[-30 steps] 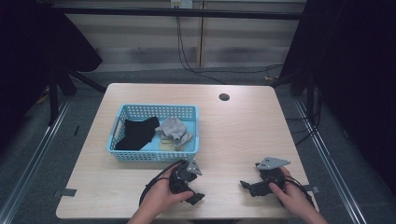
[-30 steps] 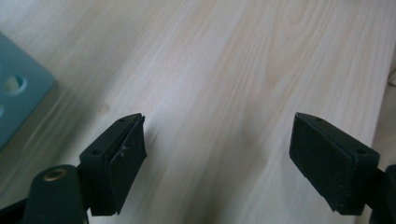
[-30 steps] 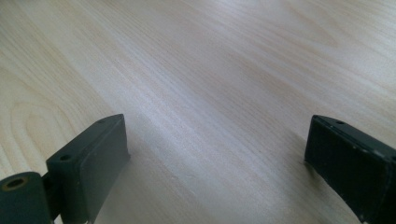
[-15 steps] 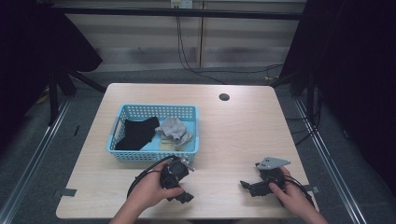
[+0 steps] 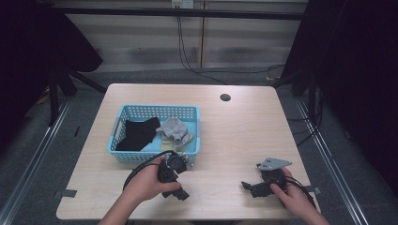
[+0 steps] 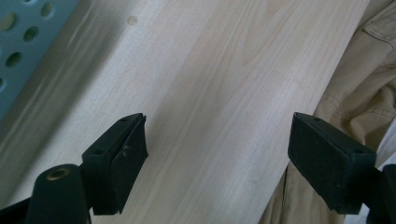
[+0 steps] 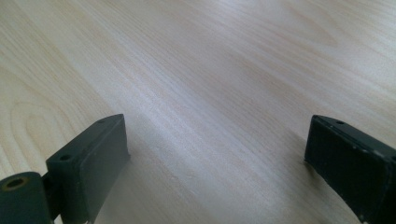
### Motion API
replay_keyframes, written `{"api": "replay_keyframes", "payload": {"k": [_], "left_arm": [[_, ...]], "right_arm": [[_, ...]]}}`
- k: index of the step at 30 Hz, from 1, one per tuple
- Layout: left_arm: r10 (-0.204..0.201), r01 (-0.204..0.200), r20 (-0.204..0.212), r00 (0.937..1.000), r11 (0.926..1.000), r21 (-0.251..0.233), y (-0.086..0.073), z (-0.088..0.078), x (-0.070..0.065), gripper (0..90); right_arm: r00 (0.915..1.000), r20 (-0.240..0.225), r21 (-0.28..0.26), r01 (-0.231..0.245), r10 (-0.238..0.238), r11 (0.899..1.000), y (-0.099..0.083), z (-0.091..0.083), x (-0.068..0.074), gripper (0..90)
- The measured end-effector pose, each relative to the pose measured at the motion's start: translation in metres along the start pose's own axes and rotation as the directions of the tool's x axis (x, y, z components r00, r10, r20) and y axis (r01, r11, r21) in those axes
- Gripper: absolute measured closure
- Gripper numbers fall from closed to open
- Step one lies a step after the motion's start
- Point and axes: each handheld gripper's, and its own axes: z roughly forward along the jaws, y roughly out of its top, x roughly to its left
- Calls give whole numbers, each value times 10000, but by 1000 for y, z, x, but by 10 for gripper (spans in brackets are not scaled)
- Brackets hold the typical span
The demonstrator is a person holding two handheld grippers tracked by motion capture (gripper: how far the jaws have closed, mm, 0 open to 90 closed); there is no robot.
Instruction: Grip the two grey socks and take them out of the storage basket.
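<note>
Clothes sit untouched: black cloth [image 5: 137, 132] at 9 o'clock in the blue basket [image 5: 193, 112], grey cloth [image 5: 174, 128] beside it. Your left gripper [image 6: 215, 154] gapes empty near the basket's front wall; your right gripper [image 7: 217, 163], at 5 o'clock on the table [image 5: 244, 126], gapes empty too. Everything remains ahead.

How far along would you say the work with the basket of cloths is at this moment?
Hardly begun. The black cloth and grey cloth lie in the blue basket. The left gripper, jaws open and empty, is by the basket's near wall; the right gripper is open over bare table. All handling remains.
</note>
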Motion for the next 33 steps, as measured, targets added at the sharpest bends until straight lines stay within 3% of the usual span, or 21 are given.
{"api": "replay_keyframes", "payload": {"k": [7, 8, 11, 17, 26, 28, 29, 33], "left_arm": [[-366, 372, -191, 9991, 9988, 303, 6, -16, 8, 194], [-269, 277, -169, 9995, 9985, 475, 8, -19, 9, 194], [-486, 501, -205, 9986, 9958, 771, 12, -27, 12, 194], [-526, 552, -284, 9982, 9935, 1001, 19, -40, 12, 195], [-606, 640, -372, 9975, 9930, 993, 34, -64, 18, 194], [-636, 671, -404, 9972, 9934, 928, 35, -66, 19, 193], [-708, 744, -562, 9959, 9952, 641, 39, -71, 22, 189], [-760, 799, -711, 9946, 9954, 537, 45, -77, 27, 188]], "right_arm": [[10000, 0, -4, 28, -28, 10000, 0, 0, 0, 54], [10000, -1, 2, -2, 2, 10000, 0, 0, 0, 54], [10000, 1, -11, 43, -43, 10000, 0, 0, 0, 54], [10000, 1, -1, -1, 1, 10000, 0, 0, 0, 54], [10000, 28, -60, 35, -35, 10000, 0, 0, 0, 54], [10000, 28, -56, 30, -30, 10000, 0, 0, 0, 54], [10000, 27, -59, 31, -30, 10000, 0, 0, 0, 54], [10000, 26, -60, 32, -32, 10000, 0, 0, 0, 54]]}}
